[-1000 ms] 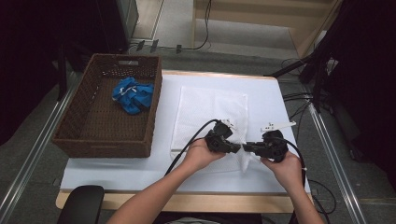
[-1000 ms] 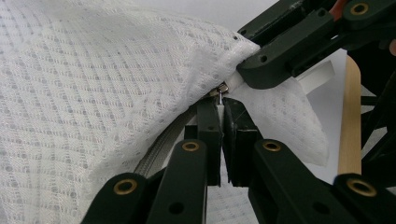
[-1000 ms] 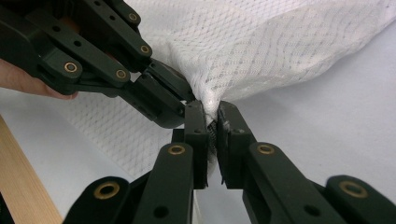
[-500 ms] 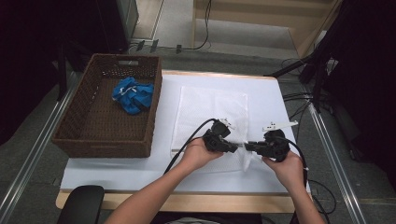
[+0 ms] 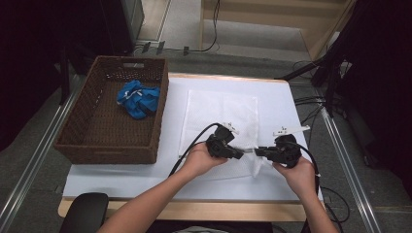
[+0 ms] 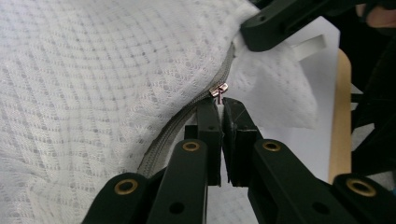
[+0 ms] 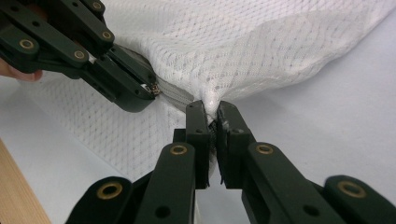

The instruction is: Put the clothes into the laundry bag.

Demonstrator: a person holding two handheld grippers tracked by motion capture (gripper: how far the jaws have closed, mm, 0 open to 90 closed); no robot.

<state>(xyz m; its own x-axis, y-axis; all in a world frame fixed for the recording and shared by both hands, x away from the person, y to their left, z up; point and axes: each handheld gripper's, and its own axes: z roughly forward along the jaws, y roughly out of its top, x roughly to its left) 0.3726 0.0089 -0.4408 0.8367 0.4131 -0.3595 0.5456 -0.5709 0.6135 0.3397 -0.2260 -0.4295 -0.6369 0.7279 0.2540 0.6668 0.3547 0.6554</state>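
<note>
covering wooden table [image 5: 194, 211]: pale sheet [image 5: 121, 177]; grey floor [image 5: 29, 165] around.

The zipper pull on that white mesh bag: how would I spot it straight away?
On the white table lies a white mesh bag. At its near edge the left gripper pinches the zipper pull: a small silvery metal tab on the grey zipper, the one shiny thing among the white netting.

No text, label, brand, number or sign can be read in any of the views. Small dark marks are seen on the two white tags [image 5: 290, 130], at about 12 o'clock from the right gripper [image 5: 259, 151], but they are too small to be read. A white tab [image 6: 309, 46] is also seen, and no print can be made out on it.
</note>
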